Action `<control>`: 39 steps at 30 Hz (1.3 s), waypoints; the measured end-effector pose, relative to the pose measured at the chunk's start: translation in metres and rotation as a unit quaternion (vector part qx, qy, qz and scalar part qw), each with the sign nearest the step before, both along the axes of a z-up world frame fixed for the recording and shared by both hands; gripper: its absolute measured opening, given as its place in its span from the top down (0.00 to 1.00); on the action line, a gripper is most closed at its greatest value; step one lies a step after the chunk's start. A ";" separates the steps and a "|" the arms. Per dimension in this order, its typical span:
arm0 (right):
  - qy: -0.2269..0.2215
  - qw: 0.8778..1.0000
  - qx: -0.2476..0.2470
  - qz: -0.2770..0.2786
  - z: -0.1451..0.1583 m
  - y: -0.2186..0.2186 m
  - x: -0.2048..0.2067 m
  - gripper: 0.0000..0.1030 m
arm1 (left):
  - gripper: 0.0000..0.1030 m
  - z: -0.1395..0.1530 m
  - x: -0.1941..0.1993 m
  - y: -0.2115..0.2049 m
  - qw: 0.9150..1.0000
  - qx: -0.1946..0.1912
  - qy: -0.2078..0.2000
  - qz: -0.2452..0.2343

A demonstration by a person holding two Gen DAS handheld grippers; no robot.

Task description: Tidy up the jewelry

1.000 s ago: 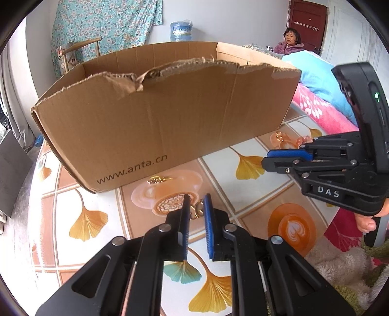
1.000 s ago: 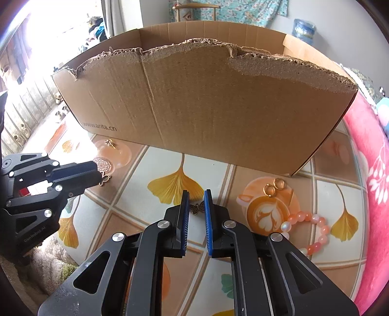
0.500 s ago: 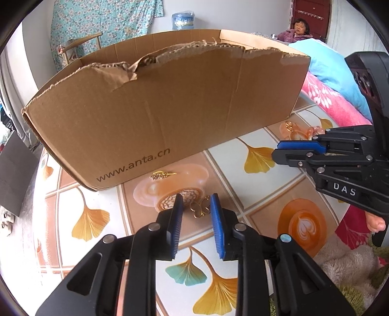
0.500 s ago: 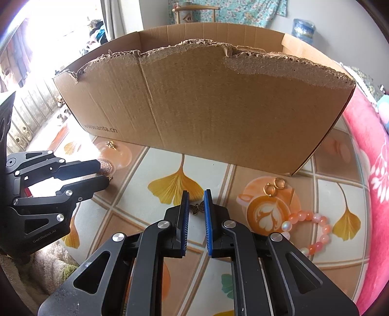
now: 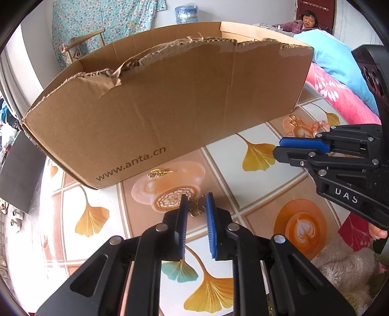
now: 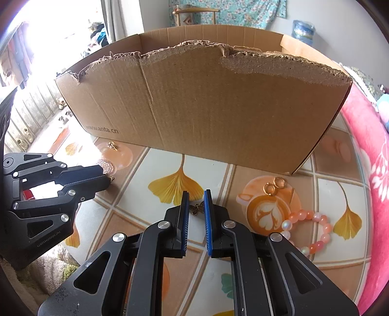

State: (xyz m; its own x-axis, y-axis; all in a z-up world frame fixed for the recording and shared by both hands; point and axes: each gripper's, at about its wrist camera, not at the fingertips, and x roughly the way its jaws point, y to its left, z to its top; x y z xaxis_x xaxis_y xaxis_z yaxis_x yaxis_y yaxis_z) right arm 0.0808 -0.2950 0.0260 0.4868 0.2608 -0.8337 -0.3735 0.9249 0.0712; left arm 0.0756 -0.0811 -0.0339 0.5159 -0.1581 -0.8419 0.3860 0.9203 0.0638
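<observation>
My left gripper (image 5: 196, 201) hangs just above the table with a small gold earring (image 5: 197, 208) between its blue pads, and its jaws are closing on that piece. In the right wrist view the left gripper (image 6: 107, 180) looks pinched together, a bit of gold showing at its tip. My right gripper (image 6: 196, 206) is shut on a bronze butterfly charm (image 6: 197, 209) that lies on the tablecloth. From the left wrist view the right gripper (image 5: 278, 148) is seen side-on and the charm is hidden. The torn cardboard box (image 5: 170, 109) stands right behind both.
A second gold earring (image 5: 158, 173) lies by the box's front edge. Two gold hoops (image 6: 273, 186) and a pink bead bracelet (image 6: 308, 226) lie to the right. A pink blanket (image 6: 364, 150) borders the table's right side. A person (image 5: 307, 20) sits far behind.
The left jaws widened around the gold earring half a second ago and have since narrowed onto it. The left view has tipped slightly. The right gripper has not moved.
</observation>
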 end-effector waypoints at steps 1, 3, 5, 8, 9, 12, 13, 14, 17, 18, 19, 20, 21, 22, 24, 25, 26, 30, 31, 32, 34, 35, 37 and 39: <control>0.000 1.000 0.001 0.000 0.000 -0.001 0.000 0.91 | 0.87 0.000 0.000 0.000 1.000 -0.002 0.000 0.001; 0.001 1.000 0.003 0.000 0.000 -0.003 0.001 0.91 | 0.91 -0.001 -0.001 -0.001 1.000 -0.004 -0.003 -0.003; 0.002 1.000 0.006 -0.001 0.000 -0.005 0.002 0.91 | 0.97 -0.001 -0.003 -0.003 1.000 0.001 -0.007 -0.008; 0.003 1.000 0.006 -0.001 -0.001 -0.006 0.003 0.91 | 1.00 -0.002 -0.004 -0.004 1.000 0.006 -0.012 -0.009; 0.003 1.000 0.006 0.000 -0.001 -0.006 0.003 0.91 | 1.00 -0.001 -0.003 -0.003 1.000 0.003 -0.011 -0.008; 0.002 1.000 0.006 -0.001 0.000 -0.008 0.004 0.91 | 1.00 -0.002 -0.003 0.000 1.000 -0.007 -0.008 -0.006; 0.002 1.000 0.005 -0.001 0.000 -0.008 0.004 0.91 | 1.00 -0.002 -0.003 0.001 1.000 -0.009 -0.008 -0.007; 0.001 1.000 0.005 -0.001 0.001 -0.008 0.004 0.91 | 1.00 -0.002 -0.004 0.002 1.000 -0.012 -0.008 -0.008; 0.002 1.000 0.004 -0.001 0.001 -0.008 0.004 0.91 | 1.00 0.003 -0.007 0.006 0.999 -0.028 -0.010 -0.013; 0.002 1.000 0.005 -0.001 0.001 -0.008 0.004 0.91 | 1.00 0.005 -0.008 0.007 0.999 -0.032 -0.010 -0.015; 0.003 1.000 0.004 -0.001 0.002 -0.008 0.004 0.91 | 0.99 0.006 -0.009 0.008 0.999 -0.033 -0.009 -0.017; 0.003 1.000 0.005 -0.002 0.002 -0.008 0.004 0.91 | 0.99 0.006 -0.009 0.007 0.999 -0.033 -0.008 -0.018; 0.003 1.000 0.005 -0.002 0.002 -0.008 0.004 0.91 | 0.98 0.005 -0.009 0.007 0.999 -0.029 -0.006 -0.018; 0.003 1.000 0.005 -0.002 0.002 -0.008 0.004 0.91 | 0.97 0.004 -0.008 0.008 1.000 -0.024 -0.003 -0.016; 0.003 1.000 0.006 -0.002 0.002 -0.007 0.005 0.91 | 0.94 0.001 -0.006 0.008 1.000 -0.021 0.004 -0.012; 0.002 1.000 0.006 -0.002 0.002 -0.008 0.004 0.91 | 0.92 0.001 -0.006 0.008 1.000 -0.022 0.005 -0.011; 0.002 1.000 0.006 -0.002 0.002 -0.008 0.004 0.91 | 0.90 0.001 -0.006 0.008 1.000 -0.024 0.006 -0.011; 0.004 1.000 0.008 -0.002 0.001 -0.008 0.004 0.91 | 0.79 0.000 -0.007 0.010 1.000 -0.022 0.012 -0.012; 0.004 1.000 0.008 -0.002 0.000 -0.008 0.004 0.91 | 0.79 -0.002 -0.006 0.010 1.000 -0.020 0.013 -0.010; 0.004 1.000 0.009 -0.002 0.000 -0.009 0.004 0.91 | 0.79 -0.002 -0.006 0.011 1.000 -0.020 0.012 -0.009; 0.004 1.000 0.009 -0.002 -0.001 -0.009 0.004 0.91 | 0.79 -0.001 -0.006 0.012 1.000 -0.022 0.014 -0.006; 0.003 1.000 0.010 -0.002 -0.001 -0.009 0.004 0.91 | 0.79 -0.001 -0.005 0.014 1.000 -0.021 0.014 -0.004; 0.003 1.000 0.012 -0.003 -0.001 -0.010 0.004 0.91 | 0.84 -0.001 -0.005 0.014 1.000 -0.018 0.012 -0.002; 0.004 1.000 0.013 -0.003 -0.002 -0.011 0.004 0.91 | 0.88 -0.001 -0.004 0.014 1.000 -0.013 0.011 -0.005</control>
State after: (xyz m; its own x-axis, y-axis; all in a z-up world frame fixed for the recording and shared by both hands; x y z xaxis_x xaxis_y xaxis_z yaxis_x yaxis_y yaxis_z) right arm 0.0852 -0.3055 0.0238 0.4824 0.2795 -0.8301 -0.3666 0.9252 0.0985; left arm 0.0716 -0.0674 -0.0354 0.4961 -0.1840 -0.8486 0.3957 0.9178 0.0323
